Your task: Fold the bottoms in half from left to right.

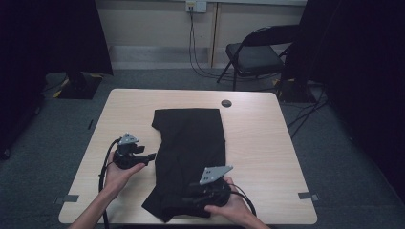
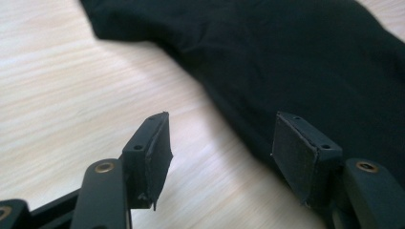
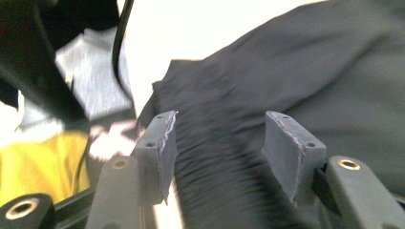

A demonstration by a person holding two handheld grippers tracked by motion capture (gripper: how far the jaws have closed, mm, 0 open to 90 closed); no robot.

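A black garment [image 1: 191, 152] lies folded lengthwise on the light wooden table [image 1: 267, 143]. My left gripper [image 1: 152, 156] is held just left of the garment's left edge and points at it. In the left gripper view that gripper [image 2: 219, 143] is open over bare wood with nothing between its pads, and the garment [image 2: 296, 62] lies just beyond. My right gripper [image 1: 184, 200] is over the garment's near end and points left. Its jaws [image 3: 219, 143] stand open, with wrinkled black fabric [image 3: 286, 71] under and between them; the pads do not press on it.
A dark round cable hole [image 1: 226, 103] sits near the table's far edge. A black folding chair [image 1: 255, 55] stands behind the table at the right, and a dark stand base [image 1: 79, 86] at the far left. Black cables [image 1: 105, 167] trail from both grippers.
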